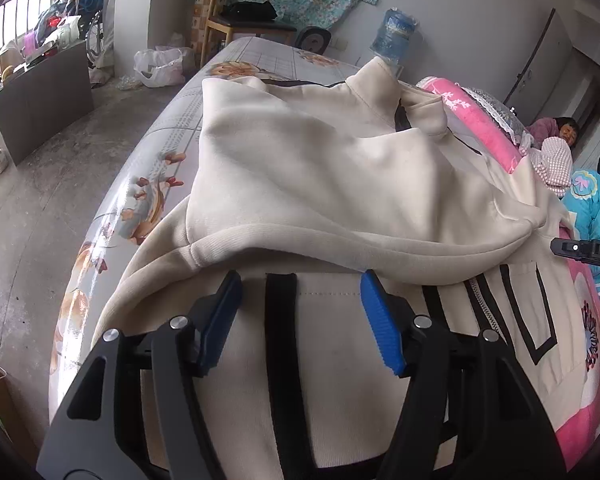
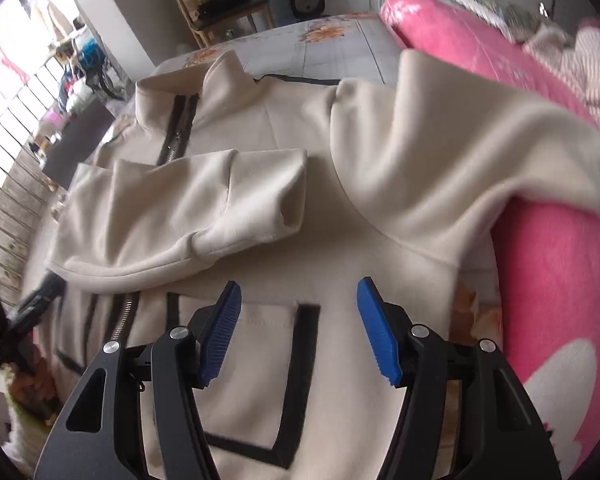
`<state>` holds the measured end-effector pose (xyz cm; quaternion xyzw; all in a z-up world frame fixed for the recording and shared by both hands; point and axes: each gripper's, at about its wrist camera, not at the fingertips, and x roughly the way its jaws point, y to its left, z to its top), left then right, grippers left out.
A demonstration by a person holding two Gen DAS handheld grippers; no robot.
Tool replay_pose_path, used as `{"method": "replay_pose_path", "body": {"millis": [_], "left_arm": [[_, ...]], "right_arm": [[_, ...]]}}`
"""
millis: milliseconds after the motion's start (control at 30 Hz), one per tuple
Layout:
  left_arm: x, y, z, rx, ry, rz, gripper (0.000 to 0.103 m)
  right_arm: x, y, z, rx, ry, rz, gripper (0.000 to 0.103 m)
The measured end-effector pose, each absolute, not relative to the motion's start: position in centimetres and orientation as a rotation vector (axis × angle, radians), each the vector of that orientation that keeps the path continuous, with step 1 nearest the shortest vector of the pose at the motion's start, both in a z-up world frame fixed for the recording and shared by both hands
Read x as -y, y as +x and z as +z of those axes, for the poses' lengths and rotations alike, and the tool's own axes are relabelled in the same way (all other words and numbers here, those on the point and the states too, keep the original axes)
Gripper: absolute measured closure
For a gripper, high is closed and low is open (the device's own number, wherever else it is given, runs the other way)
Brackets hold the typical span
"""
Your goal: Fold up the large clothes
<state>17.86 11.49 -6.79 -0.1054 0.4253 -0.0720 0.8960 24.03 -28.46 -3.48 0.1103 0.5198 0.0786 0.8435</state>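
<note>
Left gripper [image 1: 300, 312] fingers parted, angled downward, right gripper [image 2: 298, 320] likewise, nothing gripped

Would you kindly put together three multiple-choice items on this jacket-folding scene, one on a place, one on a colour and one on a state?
1. Where does the folded-over sleeve lie?
A. across the front of the cream jacket
B. on the floor
C. over the wooden chair

2. What colour are the gripper pads?
A. red
B. blue
C. green

3. How does the right gripper stand?
A. clamped on the collar
B. shut on the zipper
C. open above the black-outlined pocket, pinching nothing

Answers:
1 A, the sleeve rests on the jacket's chest, crossing the zipper.
2 B, both ribbed pads are blue in each wrist view.
3 C, the jaws stand apart with only flat fabric seen between them.
</note>
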Motion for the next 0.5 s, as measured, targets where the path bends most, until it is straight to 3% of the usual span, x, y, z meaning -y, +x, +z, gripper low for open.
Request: {"method": "replay_pose_path", "body": {"millis": [267,500], "left_arm": [[-11.7,17.8,-6.8,-0.879,-0.221,-0.138,0.044],[-11.8,17.8,-6.8,-0.876,-0.233,-0.143,0.044]], "right_arm": [[31.2,28.5,-4.3,-1.107,0.551,0.223,0.043],[27.5,32.4,-5.7,-1.219,0.365,0.213,0.043]]}}
